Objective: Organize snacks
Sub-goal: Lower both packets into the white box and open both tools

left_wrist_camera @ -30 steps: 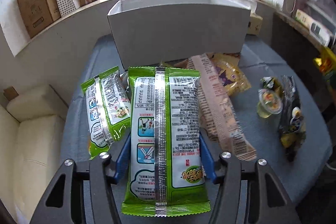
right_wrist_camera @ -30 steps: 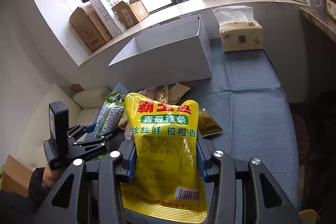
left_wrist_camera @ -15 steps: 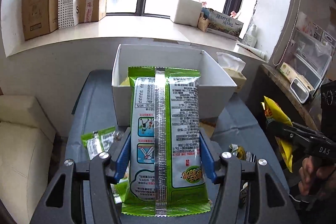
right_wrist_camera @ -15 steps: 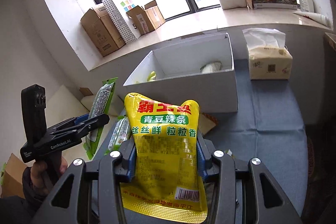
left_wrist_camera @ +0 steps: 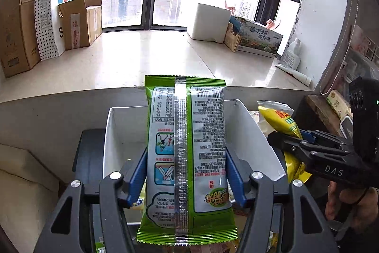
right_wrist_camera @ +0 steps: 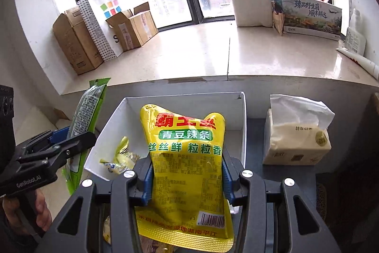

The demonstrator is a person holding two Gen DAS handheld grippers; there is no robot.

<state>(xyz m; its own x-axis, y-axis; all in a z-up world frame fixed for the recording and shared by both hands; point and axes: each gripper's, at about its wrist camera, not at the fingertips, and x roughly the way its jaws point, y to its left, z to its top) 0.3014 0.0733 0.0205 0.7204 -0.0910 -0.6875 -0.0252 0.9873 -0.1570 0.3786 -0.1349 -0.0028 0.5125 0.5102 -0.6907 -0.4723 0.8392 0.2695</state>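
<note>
Left claw: our left claw [left_wrist_camera: 186, 178] is clamped on the green packet [left_wrist_camera: 186, 153], blue pads pressing both its long edges, packet upright.
Right claw: our right claw [right_wrist_camera: 187, 178] grips the yellow pouch [right_wrist_camera: 187, 158] at its waist, label facing us.
Box: both snacks hang over the open white box [right_wrist_camera: 244, 125]; the green packet toward its left wall, the yellow pouch nearer its middle.
Inside the box: a small yellow snack [right_wrist_camera: 120, 158] lies by the left wall.
Beside the box: a tissue pack [right_wrist_camera: 296, 134] stands just right of it.
Doing it well: we judge we should lower each snack below the box rim before letting go, one at a time, laying them flat beside the snack inside.
</note>
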